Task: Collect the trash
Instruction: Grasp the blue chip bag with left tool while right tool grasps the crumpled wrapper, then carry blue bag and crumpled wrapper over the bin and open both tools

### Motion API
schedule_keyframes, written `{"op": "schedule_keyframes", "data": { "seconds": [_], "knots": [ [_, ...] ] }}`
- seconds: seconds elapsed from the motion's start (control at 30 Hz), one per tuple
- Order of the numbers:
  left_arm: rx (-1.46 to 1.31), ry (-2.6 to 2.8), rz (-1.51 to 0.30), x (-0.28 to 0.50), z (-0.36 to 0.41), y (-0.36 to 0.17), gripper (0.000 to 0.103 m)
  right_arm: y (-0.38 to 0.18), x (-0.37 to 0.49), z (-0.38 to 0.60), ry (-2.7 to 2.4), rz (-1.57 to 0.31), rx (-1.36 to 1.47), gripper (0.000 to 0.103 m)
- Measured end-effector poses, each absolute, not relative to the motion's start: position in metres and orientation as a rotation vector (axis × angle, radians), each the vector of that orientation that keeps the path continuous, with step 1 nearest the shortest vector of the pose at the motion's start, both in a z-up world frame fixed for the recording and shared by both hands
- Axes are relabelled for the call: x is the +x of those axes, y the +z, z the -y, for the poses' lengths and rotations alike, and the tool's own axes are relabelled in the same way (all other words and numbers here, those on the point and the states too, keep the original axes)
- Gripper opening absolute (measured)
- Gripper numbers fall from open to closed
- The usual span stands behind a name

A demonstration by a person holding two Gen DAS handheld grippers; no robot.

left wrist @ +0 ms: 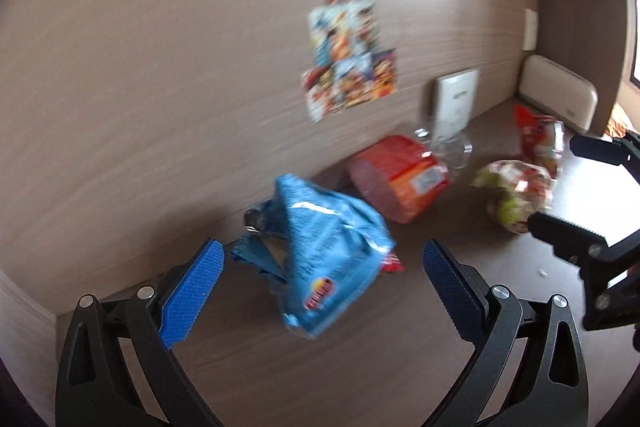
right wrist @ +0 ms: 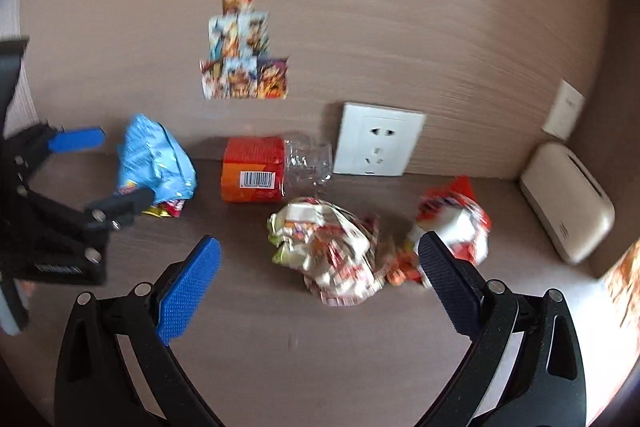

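Note:
A crumpled blue snack bag [left wrist: 328, 247] lies on the brown tabletop between the open jaws of my left gripper [left wrist: 324, 253]; nothing is gripped. The bag also shows in the right wrist view [right wrist: 154, 159], with the left gripper [right wrist: 108, 167] around it. My right gripper [right wrist: 320, 251] is open, its jaws on either side of a crumpled white, green and red wrapper [right wrist: 332, 251]. A red and white wrapper [right wrist: 456, 223] lies just right of it. An orange packet [right wrist: 254, 169] and a clear plastic wrapper [right wrist: 308, 159] lie by the wall.
A wood-grain wall with stuck-on picture cards [right wrist: 240, 67] stands close behind the trash. A white power socket [right wrist: 378, 139] is low on the wall. A beige box [right wrist: 564, 199] sits in the right corner. The right gripper [left wrist: 576, 187] shows at the left view's right edge.

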State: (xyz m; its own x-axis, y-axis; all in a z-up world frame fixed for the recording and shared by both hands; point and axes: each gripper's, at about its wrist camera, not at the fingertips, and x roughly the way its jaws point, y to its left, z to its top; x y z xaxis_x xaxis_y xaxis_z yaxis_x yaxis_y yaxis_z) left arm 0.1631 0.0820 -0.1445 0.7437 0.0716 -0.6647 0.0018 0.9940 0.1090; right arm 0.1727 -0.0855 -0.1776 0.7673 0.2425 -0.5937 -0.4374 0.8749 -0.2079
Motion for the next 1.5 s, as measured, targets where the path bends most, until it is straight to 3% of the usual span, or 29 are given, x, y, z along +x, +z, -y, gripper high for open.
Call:
{"op": "schedule_keyframes", "data": {
  "seconds": [0.23, 0.37, 0.47, 0.67, 0.73, 0.87, 1.0, 1.5],
  "knots": [
    [0.022, -0.001, -0.787, 0.193, -0.101, -0.165, 0.098, -0.202, 0.203, 0.07, 0.347, -0.675, -0.395, 0.098],
    [-0.003, -0.03, -0.781, 0.19, -0.102, -0.166, 0.093, -0.203, 0.2, 0.073, 0.359, -0.698, -0.383, 0.077],
    [-0.015, -0.039, -0.778, 0.183, -0.103, -0.165, 0.085, -0.202, 0.195, 0.076, 0.366, -0.705, -0.364, 0.07],
    [0.019, -0.049, -0.772, 0.169, -0.092, -0.154, 0.073, -0.185, 0.167, 0.093, 0.385, -0.681, -0.293, 0.069],
    [0.033, -0.056, -0.773, 0.165, -0.086, -0.152, 0.064, -0.179, 0.158, 0.101, 0.388, -0.67, -0.274, 0.069],
    [0.09, -0.055, -0.774, 0.164, -0.072, -0.153, 0.059, -0.169, 0.139, 0.122, 0.381, -0.657, -0.236, 0.069],
    [0.076, -0.065, -0.773, 0.166, -0.067, -0.149, 0.045, -0.162, 0.119, 0.143, 0.346, -0.65, -0.218, 0.069],
    [0.207, -0.244, -0.698, 0.105, 0.018, -0.097, 0.041, -0.13, 0.055, 0.223, 0.242, -0.605, -0.132, 0.069]
  ]
}}
